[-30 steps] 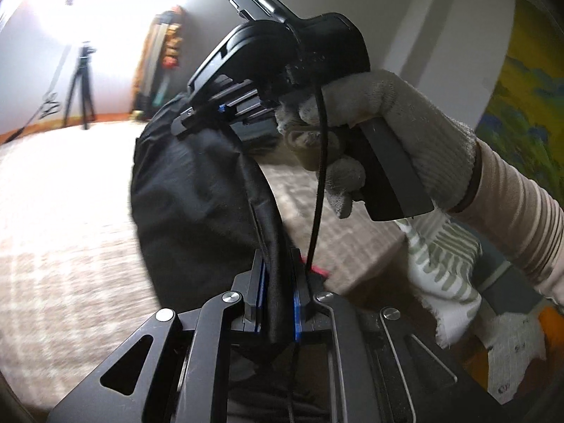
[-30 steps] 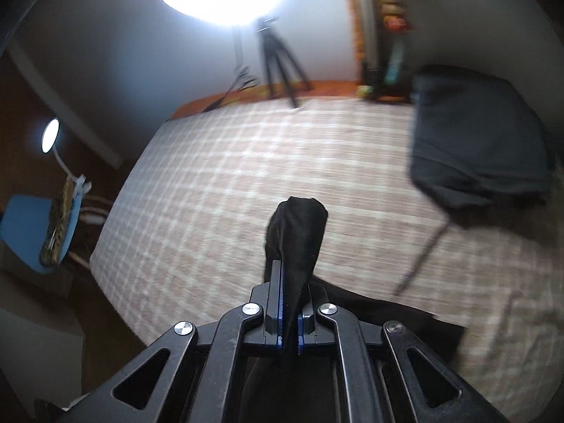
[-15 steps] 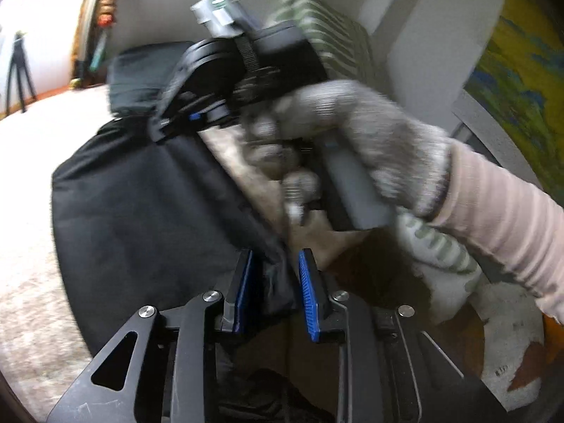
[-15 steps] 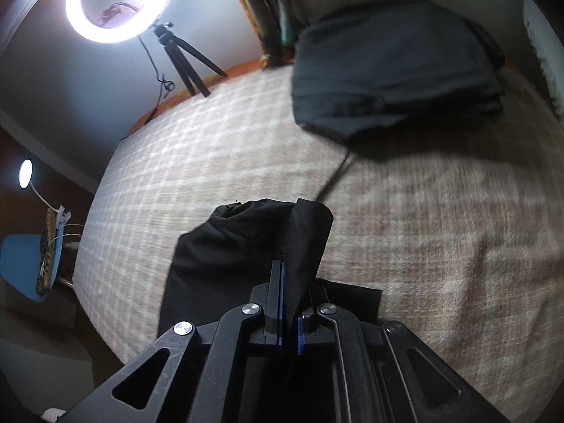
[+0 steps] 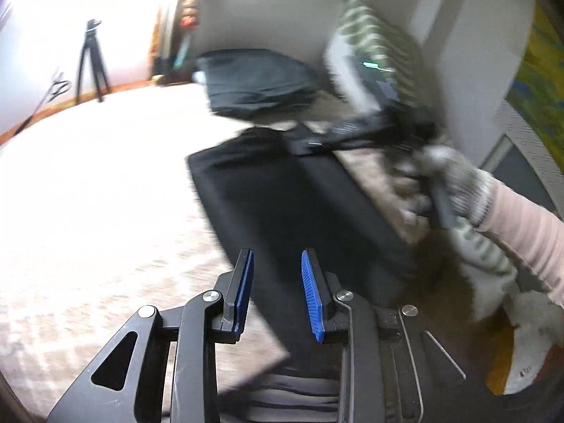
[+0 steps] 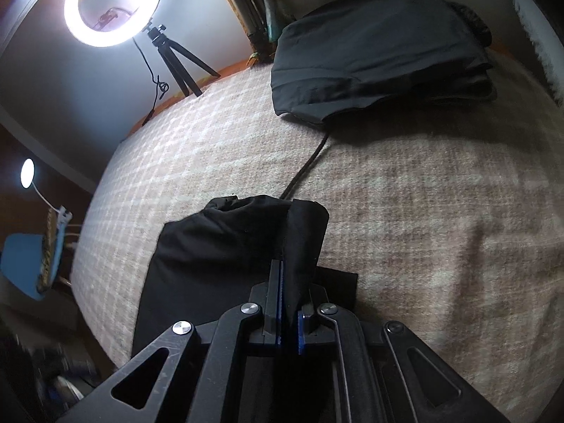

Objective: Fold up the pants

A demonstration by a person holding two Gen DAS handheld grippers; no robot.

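Note:
The black pants [image 5: 292, 208] lie folded flat on the checked bedspread [image 5: 105, 190]. My left gripper [image 5: 276, 271] is open and empty, its blue pads apart just above the near edge of the pants. My right gripper [image 6: 289, 282] is shut on a bunched fold of the pants [image 6: 225, 246] at their far end. In the left wrist view the right gripper [image 5: 310, 142] shows blurred, held by a gloved hand [image 5: 444, 179] at the pants' far corner.
A stack of folded dark clothes [image 6: 380, 53] lies at the far end of the bed, also in the left wrist view [image 5: 257, 81]. A black cable [image 6: 306, 165] runs from it. A striped pillow [image 5: 373, 53], a ring light on a tripod [image 6: 112, 3] and a blue chair [image 6: 28, 264] surround the bed.
My left gripper has opened and let go of the pants. The pants have dropped from hanging to lying flat on the bed. My right gripper lowered with its fold toward the bedspread.

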